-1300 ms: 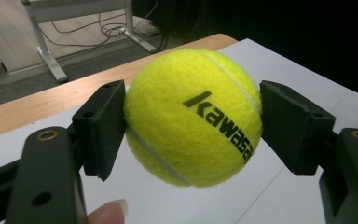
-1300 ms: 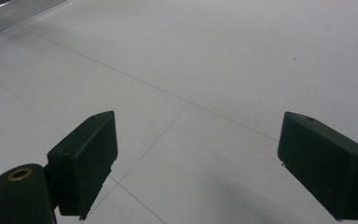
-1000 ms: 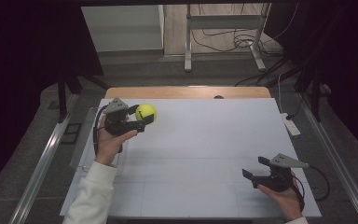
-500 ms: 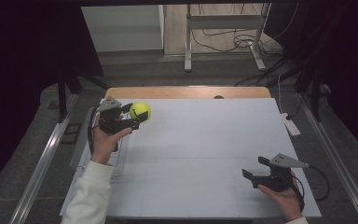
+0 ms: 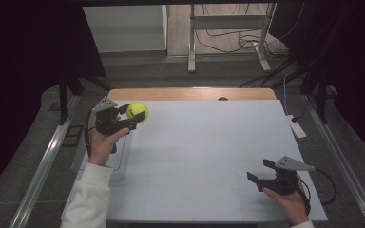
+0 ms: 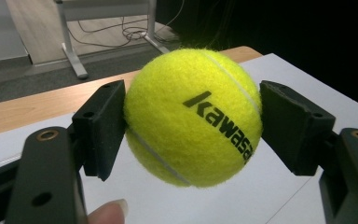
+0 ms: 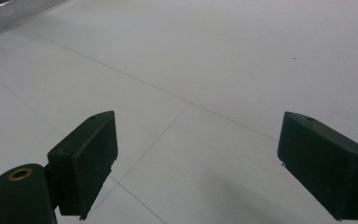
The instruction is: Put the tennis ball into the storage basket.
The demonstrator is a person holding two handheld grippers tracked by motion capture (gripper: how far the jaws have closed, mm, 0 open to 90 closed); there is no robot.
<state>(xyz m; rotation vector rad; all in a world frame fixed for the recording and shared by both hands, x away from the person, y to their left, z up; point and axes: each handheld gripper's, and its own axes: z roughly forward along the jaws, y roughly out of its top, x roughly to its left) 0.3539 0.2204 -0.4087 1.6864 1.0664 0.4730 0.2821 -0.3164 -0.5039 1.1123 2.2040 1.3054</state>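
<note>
High view: the round, fuzzy yellow-green tennis ball [image 5: 137, 111] sits between the jaws of the left gripper [image 5: 132, 117], raised off the white table top [image 5: 209, 142] at its far left corner. Being a sphere, the ball has no long axis; its heading cannot be read from here. The left hand [image 5: 100, 142] carries that gripper from below, white sleeve [image 5: 88, 194] trailing toward the near edge. Beyond the left gripper runs a bare wooden strip [image 5: 190, 93] of table edge, then grey floor, a metal frame leg [image 5: 191, 42] and loose cables [image 5: 228, 40]; the surroundings are dark. A white power strip [image 5: 296, 126] lies on the floor off the table's right edge, farther out than the right gripper [image 5: 261, 173]. The right gripper rests near the front right corner, well apart from the ball, jaws spread with nothing between them.

Left gripper view: both black pads press the ball's flanks; the jaws pinch it firmly. Black lettering [image 6: 223, 126] on the ball runs on a slant, down toward the right-hand pad, and a white seam [image 6: 156, 156] curves under toward the left-hand one. The ball hangs clear of the white table surface below. A fingertip [image 6: 108, 213] shows at the bottom edge.

Right gripper view: the jaws stand wide apart over bare white table top crossed by thin grey lines [image 7: 168, 135]; they hold nothing.
</note>
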